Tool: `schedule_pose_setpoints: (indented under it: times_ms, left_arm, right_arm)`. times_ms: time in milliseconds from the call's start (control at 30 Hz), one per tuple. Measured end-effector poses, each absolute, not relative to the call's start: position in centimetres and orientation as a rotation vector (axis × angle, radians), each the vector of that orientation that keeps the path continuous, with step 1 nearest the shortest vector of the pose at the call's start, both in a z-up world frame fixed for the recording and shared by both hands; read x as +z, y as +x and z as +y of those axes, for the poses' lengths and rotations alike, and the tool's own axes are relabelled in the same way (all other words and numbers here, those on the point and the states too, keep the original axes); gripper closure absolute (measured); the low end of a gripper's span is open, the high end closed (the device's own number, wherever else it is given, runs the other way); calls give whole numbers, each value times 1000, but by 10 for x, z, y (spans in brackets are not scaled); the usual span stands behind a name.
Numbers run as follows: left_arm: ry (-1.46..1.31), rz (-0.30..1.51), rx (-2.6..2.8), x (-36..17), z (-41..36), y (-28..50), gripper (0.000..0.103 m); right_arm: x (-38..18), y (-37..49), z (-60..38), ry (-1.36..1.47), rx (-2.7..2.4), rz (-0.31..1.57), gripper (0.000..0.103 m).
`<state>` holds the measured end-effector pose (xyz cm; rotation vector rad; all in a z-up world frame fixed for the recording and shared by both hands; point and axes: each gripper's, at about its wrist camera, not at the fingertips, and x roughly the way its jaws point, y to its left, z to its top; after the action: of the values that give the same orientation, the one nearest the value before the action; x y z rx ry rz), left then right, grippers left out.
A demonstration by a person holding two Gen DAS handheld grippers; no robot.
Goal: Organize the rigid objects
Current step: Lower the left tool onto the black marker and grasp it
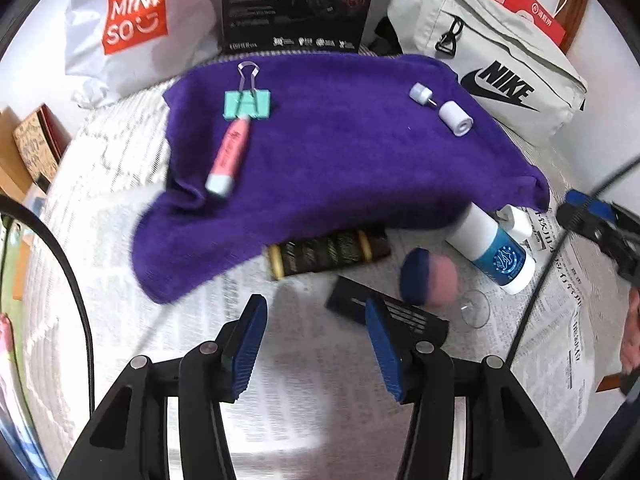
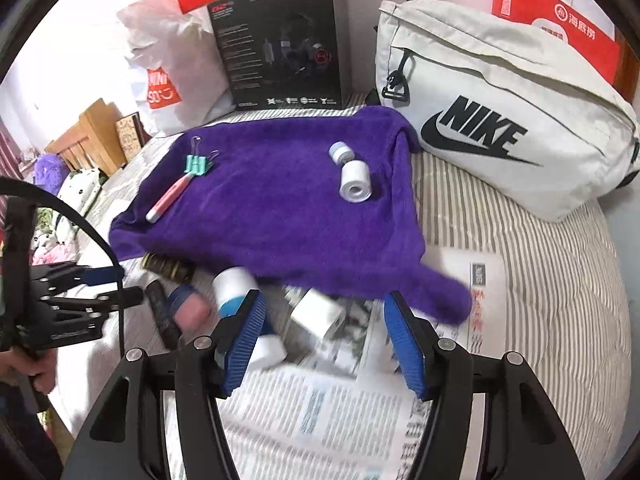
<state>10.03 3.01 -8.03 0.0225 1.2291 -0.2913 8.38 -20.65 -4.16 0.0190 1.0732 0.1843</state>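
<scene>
A purple towel (image 1: 340,152) (image 2: 280,208) lies on the bed. On it are a green binder clip (image 1: 248,104) (image 2: 197,165), a pink pen (image 1: 230,156) (image 2: 168,197), a small lilac cap (image 1: 420,93) (image 2: 341,153) and a white tape roll (image 1: 456,118) (image 2: 355,187). On newspaper (image 1: 240,320) below lie a dark striped box (image 1: 328,254), a black bar (image 1: 388,316), a pink and navy puff (image 1: 430,282) (image 2: 188,306), a blue-labelled white bottle (image 1: 496,252) (image 2: 244,308) and a white plug (image 2: 318,314). My left gripper (image 1: 316,344) is open and empty. My right gripper (image 2: 326,340) is open over the plug.
At the back stand a MINISO bag (image 1: 132,20), a black headset box (image 2: 280,48), a white Nike bag (image 2: 508,120) and red paper bags (image 2: 560,12). A clear disc (image 1: 476,308) lies by the puff. Striped bedding (image 2: 540,280) is at the right.
</scene>
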Motion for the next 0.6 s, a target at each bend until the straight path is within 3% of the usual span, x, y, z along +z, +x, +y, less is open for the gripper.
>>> schedule_pose_setpoints:
  times_ms: [333,600]
  left_arm:
    - [-7,1263,-263,-86,10,100,51]
    - [26,1274,-259,-88,-8,99,43]
  right_arm:
    - [-42,60,-214,14,195,1082,38]
    - [-54,55,-212,21,211,1108,38]
